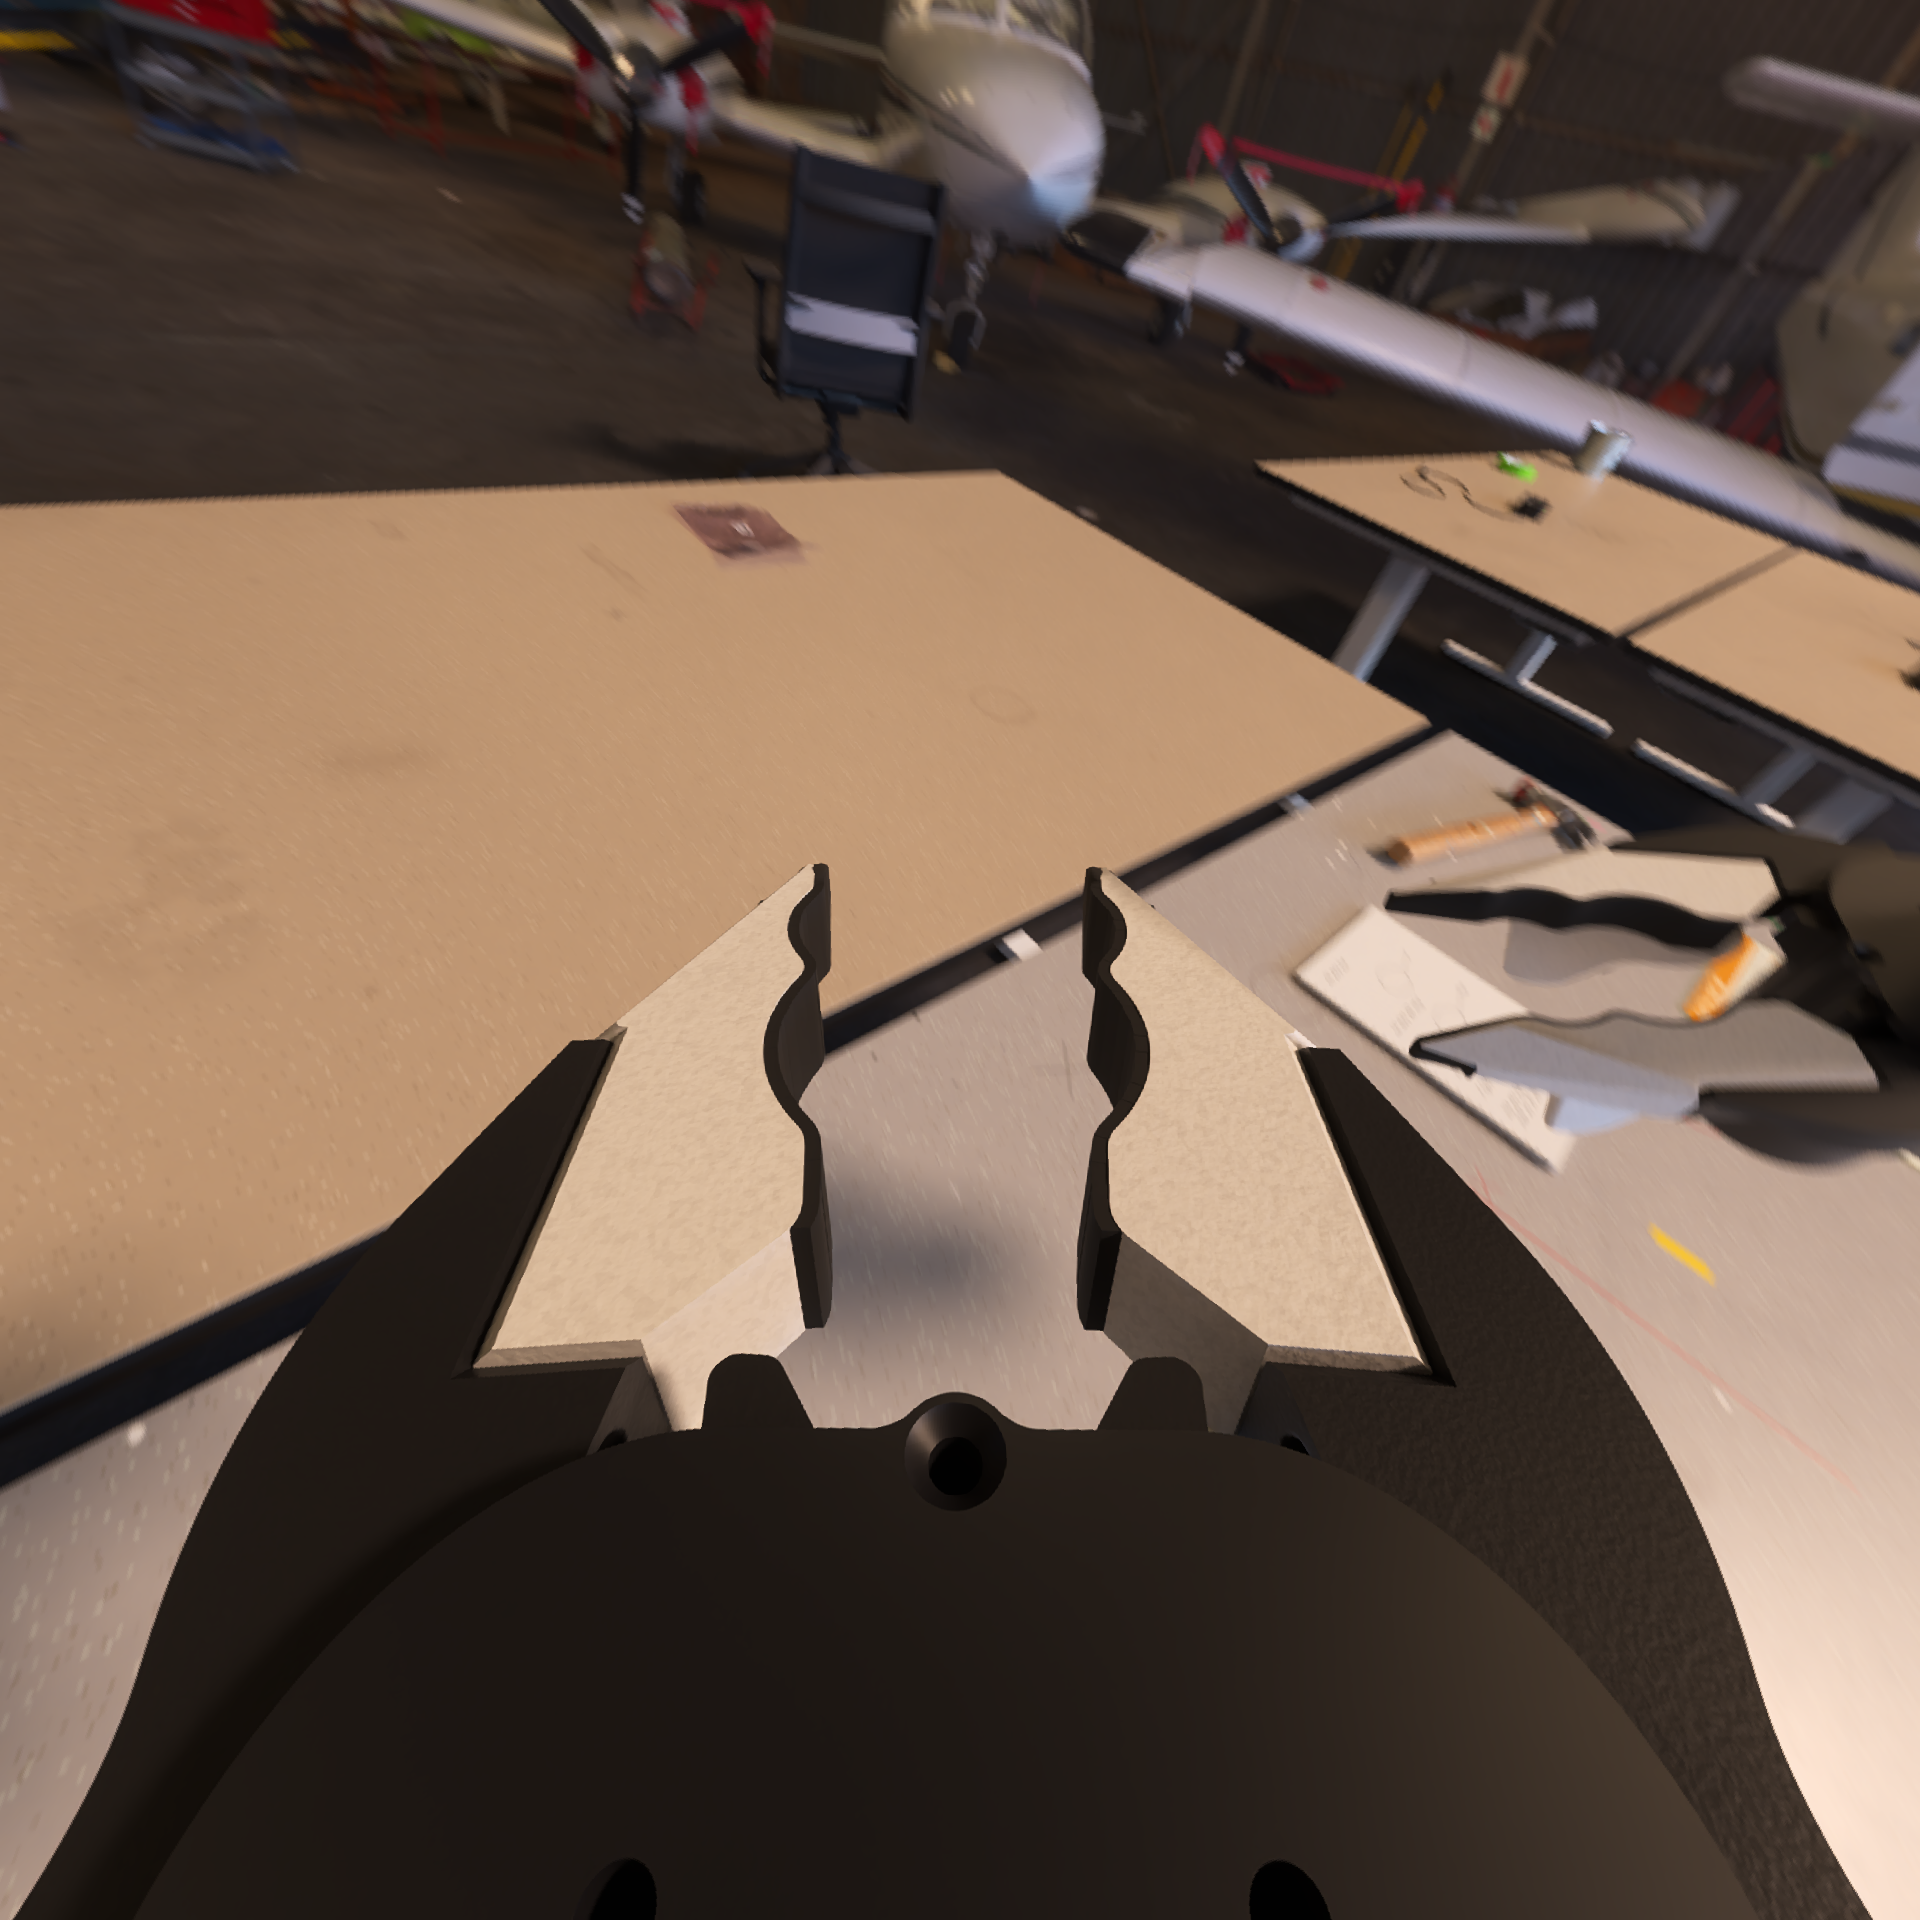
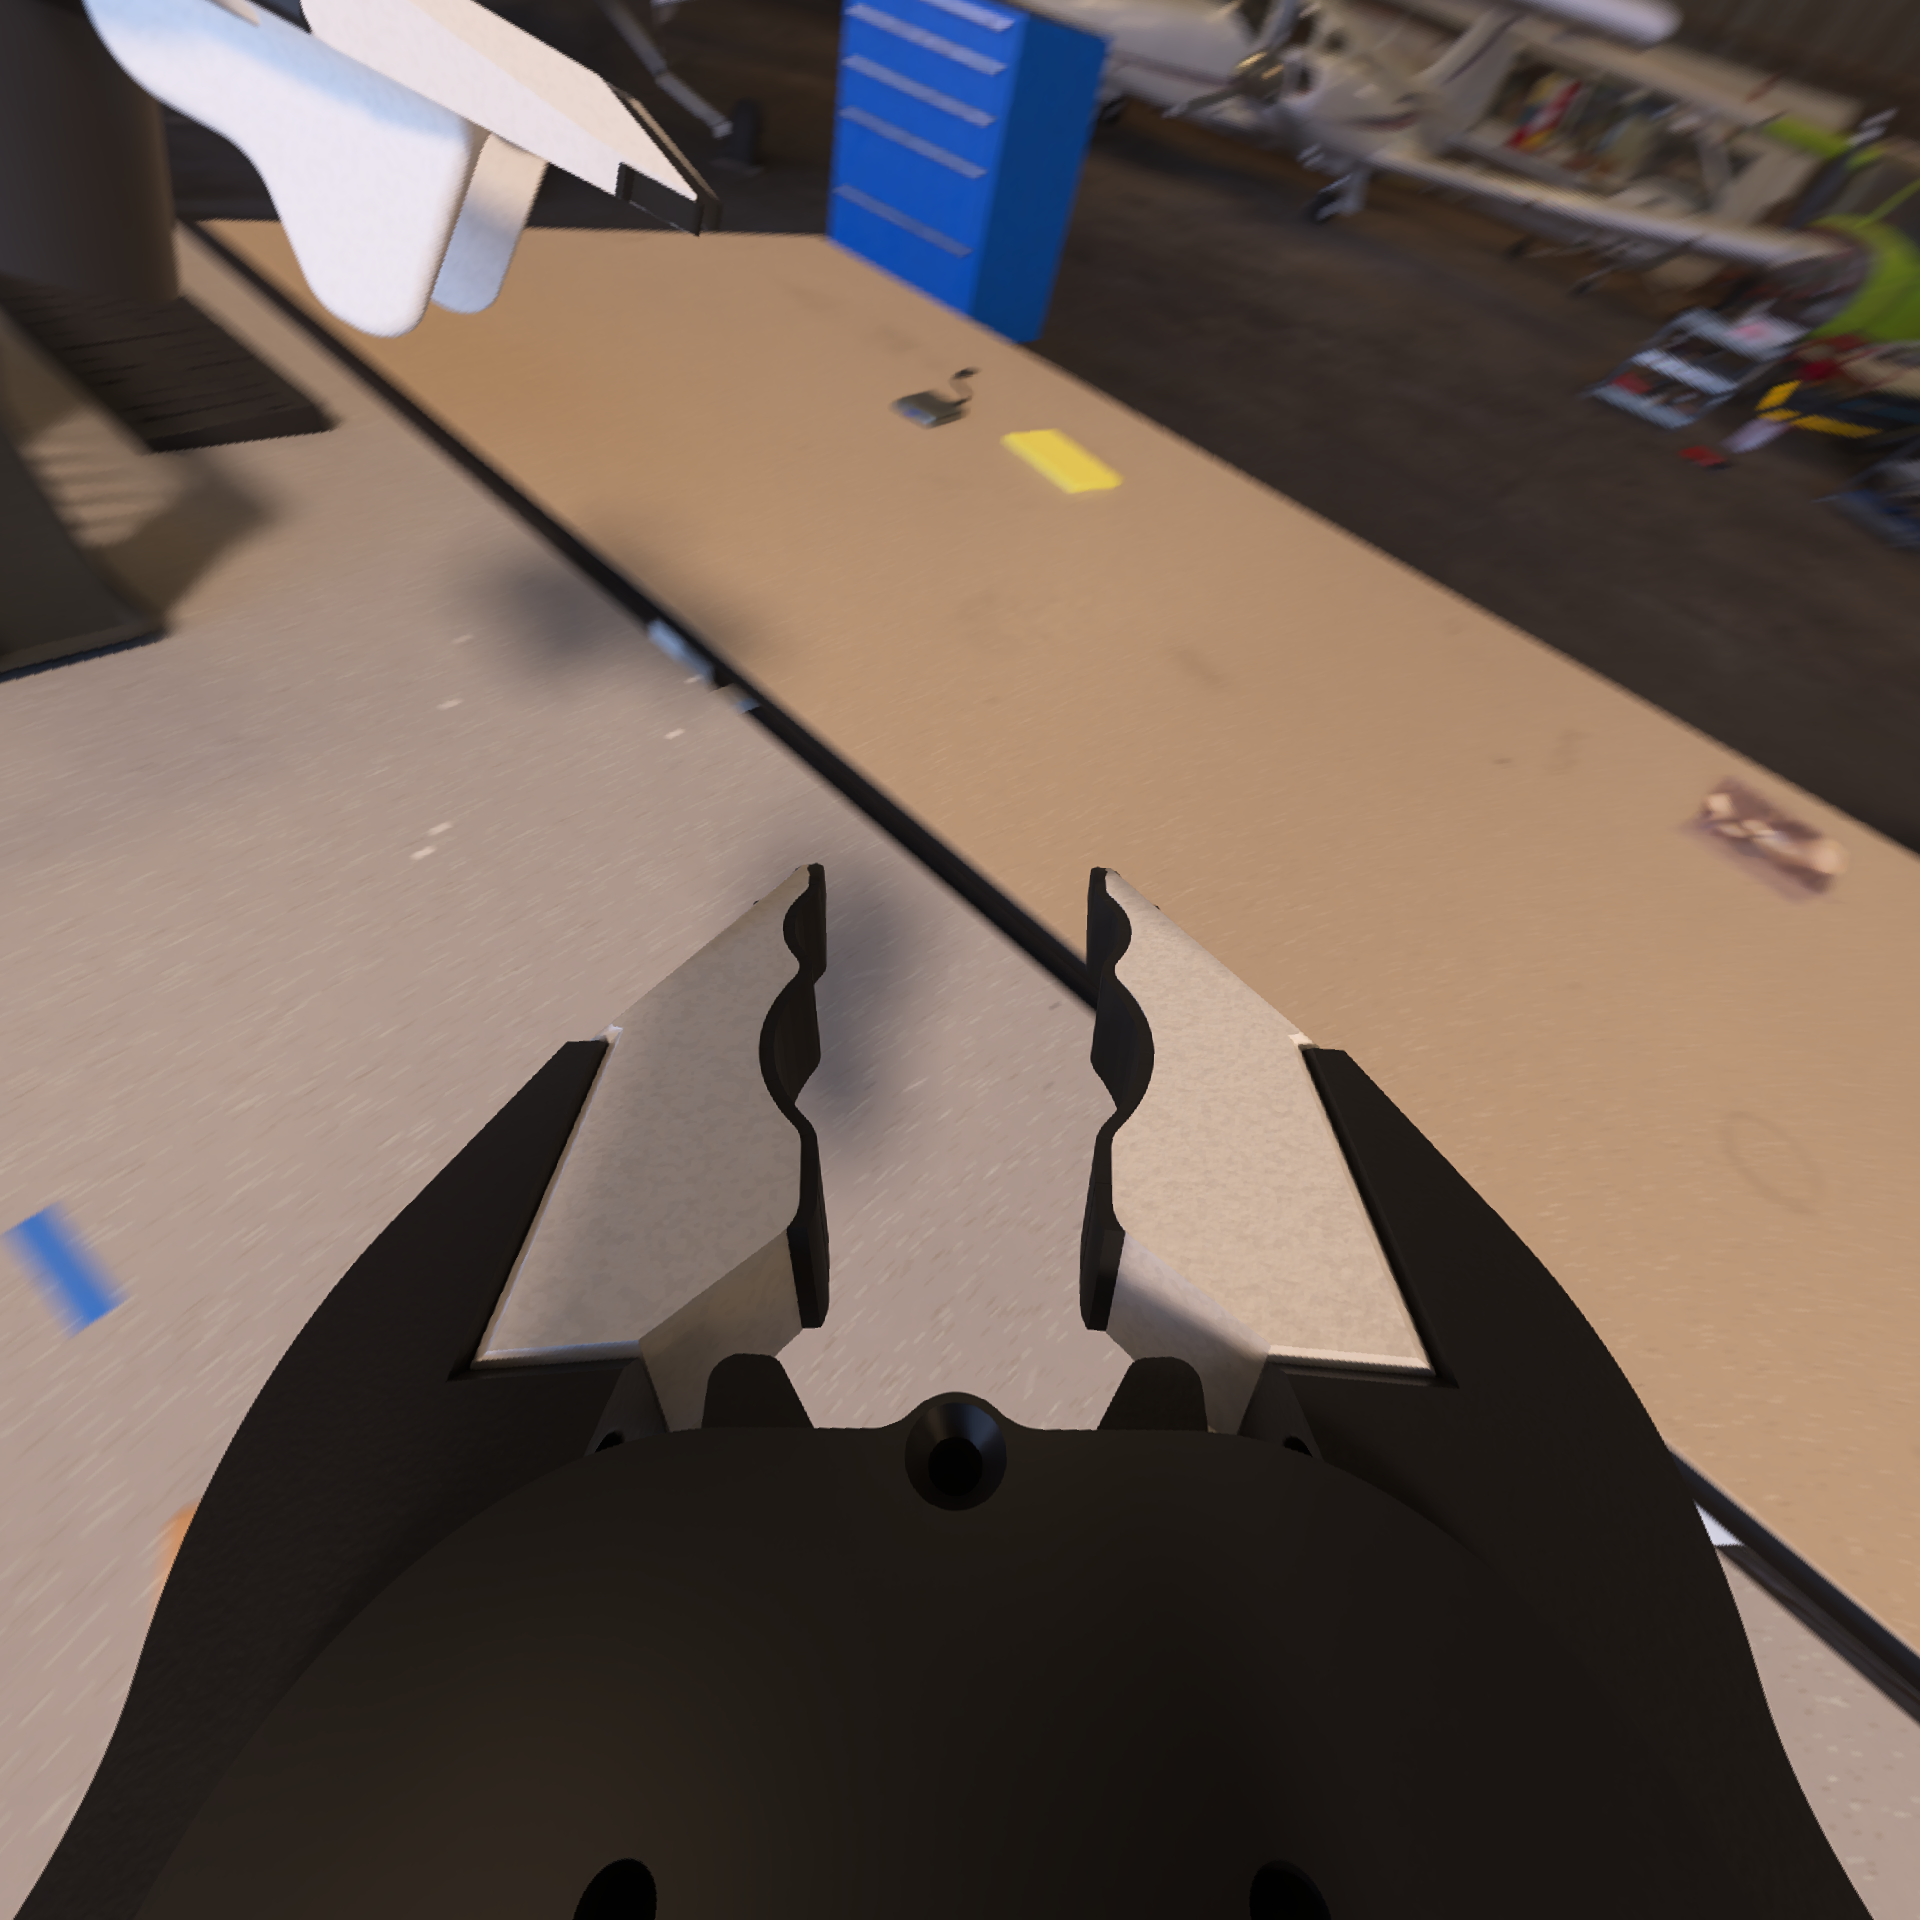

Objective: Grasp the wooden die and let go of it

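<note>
Both tools are hanging tipped down over the grey bench [image 1: 1351, 1403], the left tool [image 1: 956, 883] and right tool [image 2: 956, 883] gaping wide, holding nothing.

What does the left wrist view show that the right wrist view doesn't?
Only the left wrist view shows a hammer, a white sheet, a black chair and the right gripper over that sheet with something orange behind its fingers. Only the right wrist view shows a blue cabinet, a yellow patch and a blue mark. Both show the grey table, the tan table, aircraft and open grippers; the left gripper is empty. Neither shows a die.
</note>
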